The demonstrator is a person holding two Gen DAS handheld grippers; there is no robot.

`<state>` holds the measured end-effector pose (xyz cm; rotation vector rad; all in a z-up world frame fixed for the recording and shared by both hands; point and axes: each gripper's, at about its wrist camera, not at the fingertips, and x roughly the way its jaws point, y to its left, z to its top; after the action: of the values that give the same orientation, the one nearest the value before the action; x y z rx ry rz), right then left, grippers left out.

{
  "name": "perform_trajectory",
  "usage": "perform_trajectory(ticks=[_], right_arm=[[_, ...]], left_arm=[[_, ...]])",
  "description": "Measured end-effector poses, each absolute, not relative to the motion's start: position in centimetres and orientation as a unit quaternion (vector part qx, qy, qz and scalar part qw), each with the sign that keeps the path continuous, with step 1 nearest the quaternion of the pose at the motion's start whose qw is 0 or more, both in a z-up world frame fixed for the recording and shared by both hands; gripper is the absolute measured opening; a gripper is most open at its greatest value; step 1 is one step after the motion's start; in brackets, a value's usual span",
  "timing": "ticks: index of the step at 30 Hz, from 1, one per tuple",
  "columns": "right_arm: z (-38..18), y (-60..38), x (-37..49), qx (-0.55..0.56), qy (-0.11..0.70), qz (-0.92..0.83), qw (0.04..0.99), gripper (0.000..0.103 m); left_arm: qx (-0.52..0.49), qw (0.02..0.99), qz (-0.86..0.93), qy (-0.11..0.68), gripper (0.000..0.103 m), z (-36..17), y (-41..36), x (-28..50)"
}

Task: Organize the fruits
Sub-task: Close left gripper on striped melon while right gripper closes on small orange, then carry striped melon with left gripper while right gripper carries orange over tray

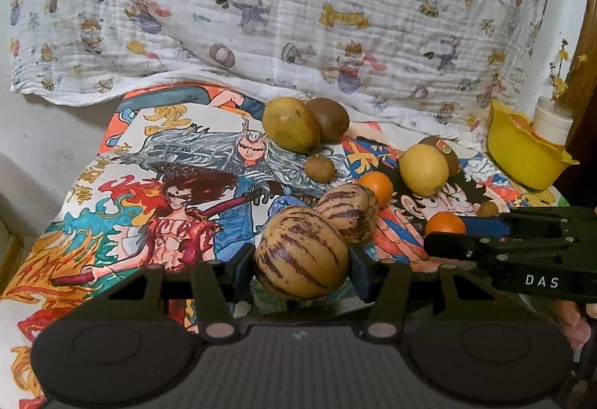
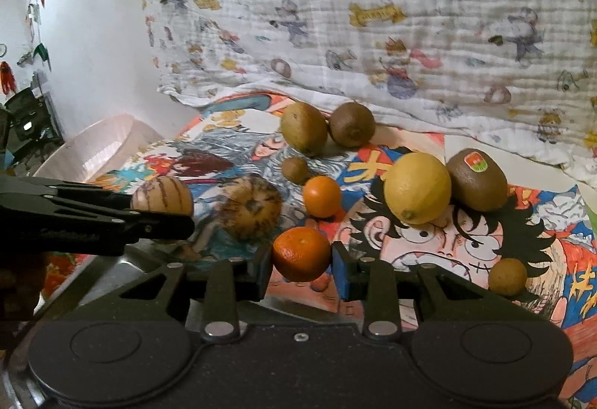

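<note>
Setting: a table covered with bright cartoon posters (image 1: 179, 185), a printed white cloth (image 1: 298, 17) draped behind it.
Left gripper (image 1: 300, 269): its two pads press either side of a striped cream-and-purple melon-like fruit (image 1: 300, 252), so it is holding that fruit near the front of the table.
Right gripper (image 2: 301, 269): jaws drawn in narrow and clamped on a small orange (image 2: 301, 254), also at the front edge.
Fruit not yet moved: a second striped fruit (image 1: 349, 213) just behind the first; another small orange (image 1: 377, 187); a yellow lemon (image 2: 417, 188) touching a stickered kiwi (image 2: 477, 179); two large kiwis (image 2: 304, 127) side by side at the back; a small brown fruit (image 2: 294, 170) between them and the oranges; a small round brown fruit (image 2: 507, 276) off to the right.
Possible destinations: a yellow bowl (image 1: 522, 155) at the far right, and a pale tray or basin (image 2: 97, 147) at the far left; which one is meant cannot be told.
Progress: early. Two fruits are gripped, none appears sorted into a container, though the yellow bowl's inside is hidden from view.
Remaining: carry both held fruits to their place, then collect the other loose fruits.
</note>
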<state>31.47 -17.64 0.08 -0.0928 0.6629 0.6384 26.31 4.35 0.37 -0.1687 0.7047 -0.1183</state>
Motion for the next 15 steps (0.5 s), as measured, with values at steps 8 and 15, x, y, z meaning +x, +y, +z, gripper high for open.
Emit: perform_trajectory(ticks=[8,15], right_arm=[[1.5,-16.9,28.5,-0.058,0.313,0.331,0.888,0.036],[1.7,-16.7,25.0,-0.070,0.328,0.347,0.876,0.036]], left_arm=[[-0.089,0.937,-0.065,0.333,0.057,1.7,4.7,23.2],[-0.108,0.934,-0.066,0.333,0.057,2.1,5.6,19.4]])
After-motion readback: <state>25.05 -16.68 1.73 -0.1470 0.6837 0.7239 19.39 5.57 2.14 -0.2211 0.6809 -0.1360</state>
